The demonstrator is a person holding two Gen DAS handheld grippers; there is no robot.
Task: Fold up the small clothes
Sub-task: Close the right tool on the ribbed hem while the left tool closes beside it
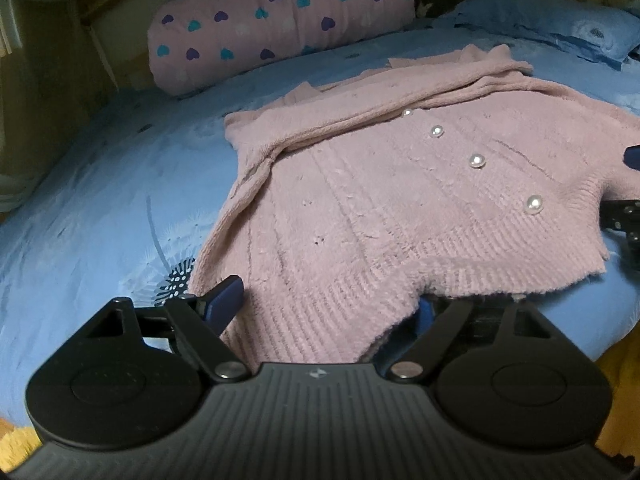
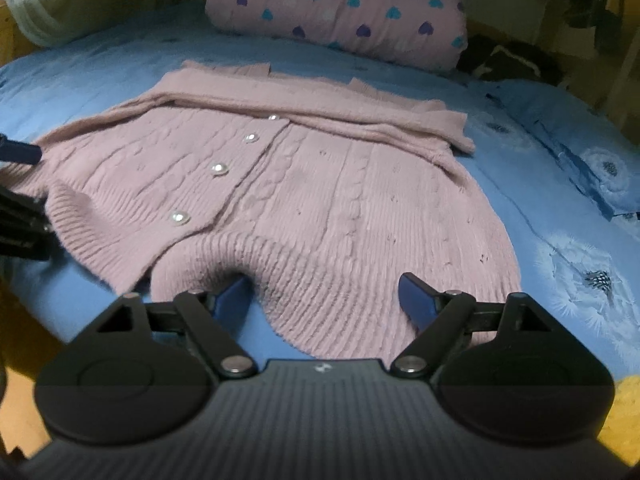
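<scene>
Pink cable-knit cardigan point(image 1: 360, 200) with pearl buttons point(image 1: 477, 160) lies flat on the blue floral bed sheet point(image 1: 100, 200), sleeves folded across its upper part. Left claw point(image 1: 324, 304) and right claw point(image 2: 326, 296), both spread wide and grasping nothing, straddle the ribbed hem point(image 2: 320, 280).

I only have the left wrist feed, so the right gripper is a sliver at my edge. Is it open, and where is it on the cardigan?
Observer: It's open. The right gripper has its jaws spread across the ribbed hem of the cardigan, not closed on it.
Operator: How do its fingers sit?
Observer: The right-hand finger lies on top of the hem. The other one sits in a pucker at the hem's edge.
</scene>
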